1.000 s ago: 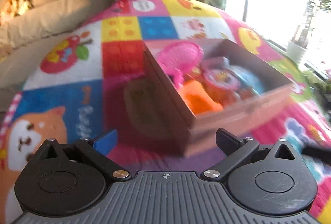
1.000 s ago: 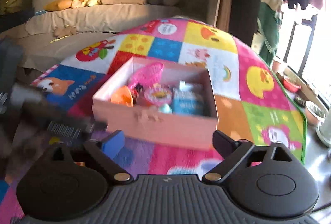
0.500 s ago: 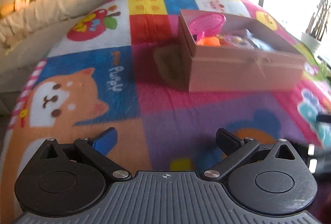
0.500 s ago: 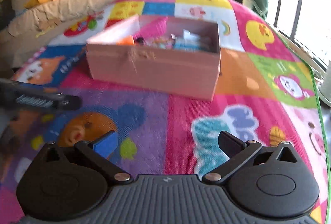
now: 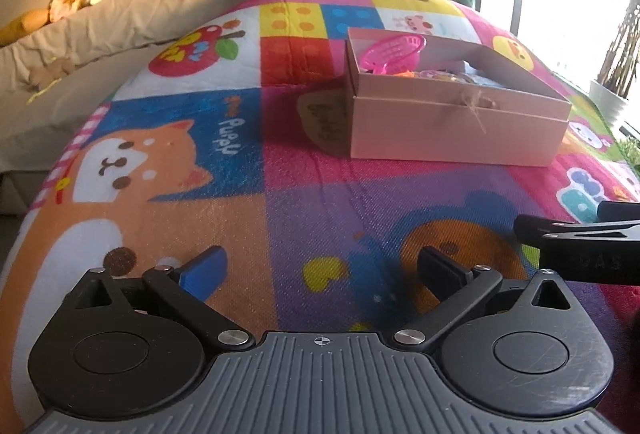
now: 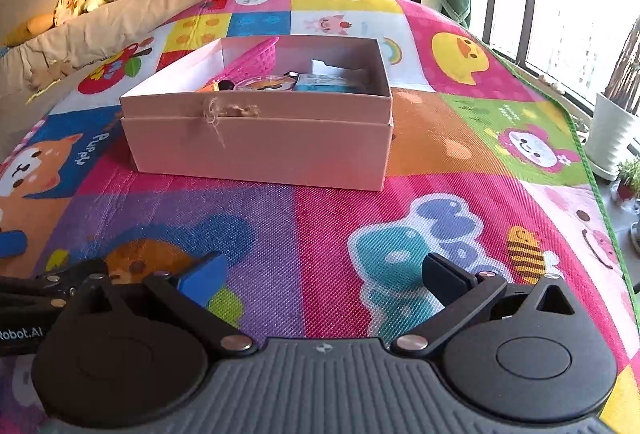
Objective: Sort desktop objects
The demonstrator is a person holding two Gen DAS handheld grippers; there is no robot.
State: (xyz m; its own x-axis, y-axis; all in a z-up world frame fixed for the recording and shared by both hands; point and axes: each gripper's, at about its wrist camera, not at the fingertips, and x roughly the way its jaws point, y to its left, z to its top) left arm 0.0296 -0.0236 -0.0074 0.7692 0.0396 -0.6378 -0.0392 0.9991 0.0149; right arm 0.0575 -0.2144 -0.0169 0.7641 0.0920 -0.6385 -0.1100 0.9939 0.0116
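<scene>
Both grippers have drawn back from the pink box (image 6: 256, 145); left gripper (image 5: 320, 270) and right gripper (image 6: 322, 276) hover empty, jaws spread, box ahead, its long side crosswise on the play mat (image 6: 328, 234).

Pink box (image 5: 456, 129) on mat (image 5: 280, 173); left gripper (image 5: 320, 270) fingers apart, empty.

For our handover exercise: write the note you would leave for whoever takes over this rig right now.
Left tool: open, holding nothing, low over the mat.
Right tool: open, holding nothing, also low over the mat.
Box: on the mat ahead of both tools, lid off, holding a pink basket and other small items.
Done: no loose items visible on the mat.
Left: nothing visible to sort; check outside the views.
</scene>
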